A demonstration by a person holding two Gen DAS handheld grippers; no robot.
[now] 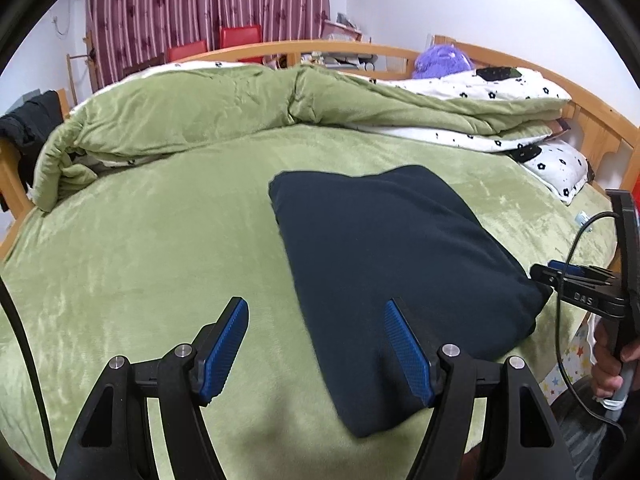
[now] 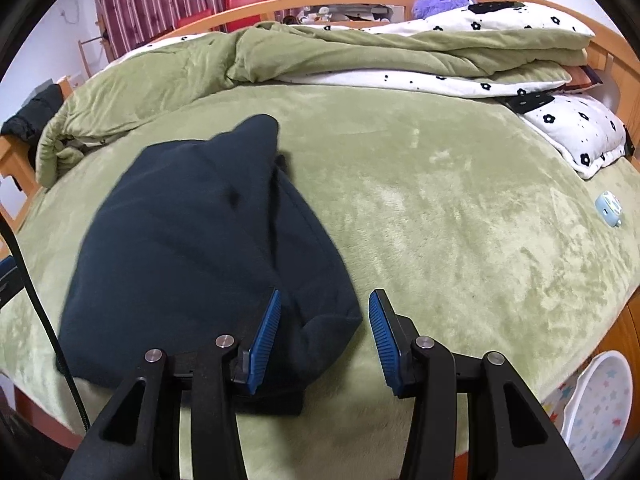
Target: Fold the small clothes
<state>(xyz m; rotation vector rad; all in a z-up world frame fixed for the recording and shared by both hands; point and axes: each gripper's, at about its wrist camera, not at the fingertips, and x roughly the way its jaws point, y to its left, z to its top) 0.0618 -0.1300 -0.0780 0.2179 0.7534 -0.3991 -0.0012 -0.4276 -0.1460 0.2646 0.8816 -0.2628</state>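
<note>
The dark navy garment [image 1: 392, 272] lies folded into a thick packet on the green blanket [image 1: 160, 240], its long axis running away from me toward the heaped quilt [image 1: 200, 108]. My left claw [image 1: 316, 348] gapes empty at its near left edge; my right claw [image 2: 324, 340] hangs at its near right corner, parted, gripping nothing, and nearer. Only the right view shows the layered fold edge.

Both wrist views close over bed [image 1: 140, 240], angled down toward headboard; folded dark garment [image 1: 392, 264] shared.
</note>
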